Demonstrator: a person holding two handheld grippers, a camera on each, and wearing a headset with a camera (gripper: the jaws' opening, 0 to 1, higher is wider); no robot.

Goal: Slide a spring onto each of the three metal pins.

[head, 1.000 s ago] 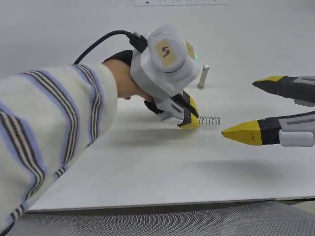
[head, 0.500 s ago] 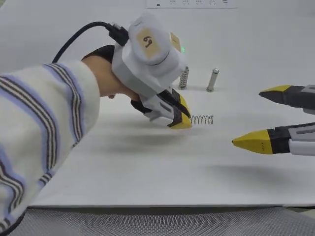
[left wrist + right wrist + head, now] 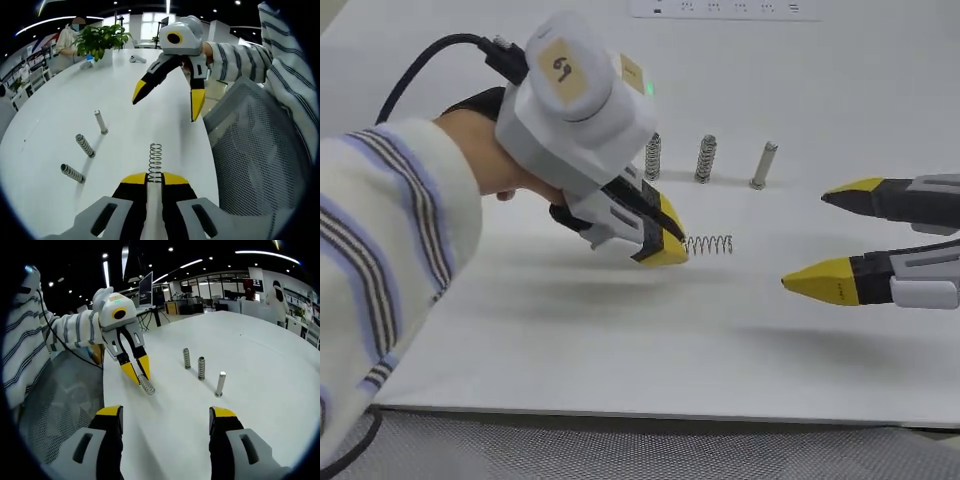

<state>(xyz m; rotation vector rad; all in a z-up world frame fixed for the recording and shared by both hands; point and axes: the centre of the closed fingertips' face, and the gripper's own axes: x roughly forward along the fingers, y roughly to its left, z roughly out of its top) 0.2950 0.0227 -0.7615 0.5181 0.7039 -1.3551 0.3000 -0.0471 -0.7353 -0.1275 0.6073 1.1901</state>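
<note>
My left gripper (image 3: pixel 665 250) is shut on one end of a small steel spring (image 3: pixel 710 243), which sticks out level from its yellow tips (image 3: pixel 155 160) just above the white table. Behind it stand three metal pins in a row. Two pins carry springs (image 3: pixel 653 157) (image 3: pixel 705 158), and the right-hand pin (image 3: pixel 763 165) is bare (image 3: pixel 101 121) (image 3: pixel 220 383). My right gripper (image 3: pixel 810 240) hovers open to the right of the spring, with nothing between its jaws (image 3: pixel 166 415). It faces the left gripper (image 3: pixel 135 370).
The white table (image 3: pixel 620 340) ends in a front edge close to me, with grey mesh (image 3: pixel 620 450) below it. A power strip (image 3: pixel 720 8) lies at the far edge. A black cable (image 3: pixel 420 70) runs from the left gripper. A potted plant (image 3: pixel 100 40) stands far off.
The head camera has shifted. The left gripper with the spring has drawn back to the left of the bare pin, uncovering the two sprung pins. The right gripper stays open.
</note>
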